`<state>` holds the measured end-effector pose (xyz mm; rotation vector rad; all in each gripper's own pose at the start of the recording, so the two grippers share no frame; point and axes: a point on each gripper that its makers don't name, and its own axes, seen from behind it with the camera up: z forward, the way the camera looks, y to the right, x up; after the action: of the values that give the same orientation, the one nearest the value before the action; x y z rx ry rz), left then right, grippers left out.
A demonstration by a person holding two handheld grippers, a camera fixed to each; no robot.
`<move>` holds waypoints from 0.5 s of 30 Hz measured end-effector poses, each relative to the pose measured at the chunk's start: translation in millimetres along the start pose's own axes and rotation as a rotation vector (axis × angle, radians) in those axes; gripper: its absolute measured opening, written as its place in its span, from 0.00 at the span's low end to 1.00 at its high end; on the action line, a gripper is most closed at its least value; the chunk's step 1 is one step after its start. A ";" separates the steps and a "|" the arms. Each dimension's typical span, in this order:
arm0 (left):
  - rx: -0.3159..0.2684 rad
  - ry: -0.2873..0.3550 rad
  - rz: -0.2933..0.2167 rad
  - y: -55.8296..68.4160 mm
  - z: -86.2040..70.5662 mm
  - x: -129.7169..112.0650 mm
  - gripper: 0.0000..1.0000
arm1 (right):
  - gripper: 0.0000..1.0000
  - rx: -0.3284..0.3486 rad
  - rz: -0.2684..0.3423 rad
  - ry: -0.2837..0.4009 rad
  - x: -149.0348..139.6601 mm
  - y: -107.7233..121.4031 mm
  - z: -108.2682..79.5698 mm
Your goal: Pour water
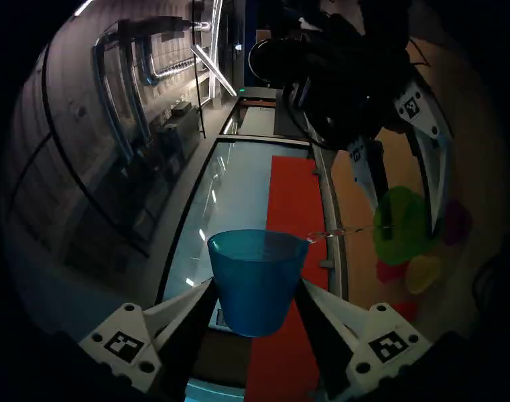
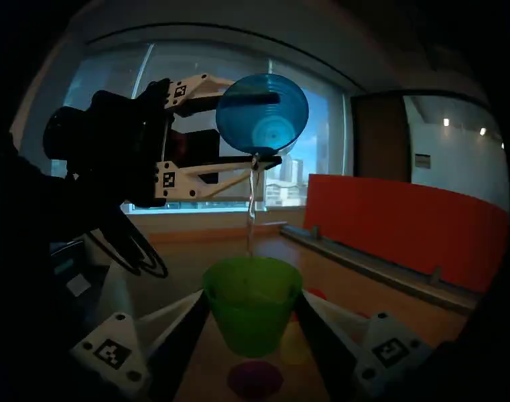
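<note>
Now, pouring: my left gripper clamps the tipped translucent blue plastic cup; my right gripper grips the translucent green plastic cup below. I should tilt slowly, so the thin water stream lands mid-mouth.

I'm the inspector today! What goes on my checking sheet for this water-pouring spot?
Surface: wooden table, dimly lit.
Job's things: blue cup tipped over; thin water stream falls into the upright green cup below.
Clutter: purple piece and yellow piece on the table under the green cup.
Grippers: left gripper shut on the blue cup; right gripper shut on the green cup.
Cables: black cables hang by the left gripper.
Surroundings: big window, orange partition.
</note>
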<state>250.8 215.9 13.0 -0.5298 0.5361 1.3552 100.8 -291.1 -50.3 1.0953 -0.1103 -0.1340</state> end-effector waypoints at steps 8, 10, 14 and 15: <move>0.005 0.002 0.024 -1.3 -0.9 4.5 0.79 | 0.88 -0.004 -0.002 0.002 1.2 0.0 -1.2; 0.010 0.007 0.030 -3.6 -1.1 6.6 0.79 | 0.88 -0.005 -0.002 0.002 1.1 0.3 -1.9; 0.015 0.015 0.040 -8.7 -1.3 10.9 0.78 | 0.88 -0.007 -0.002 0.002 0.1 0.8 -3.3; 0.017 0.016 0.044 -9.6 -1.3 11.7 0.78 | 0.88 -0.008 -0.002 0.002 0.2 0.9 -3.5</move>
<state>261.8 222.6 4.9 -0.5182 0.5745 1.3879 101.6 -287.7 -51.1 1.0877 -0.1066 -0.1353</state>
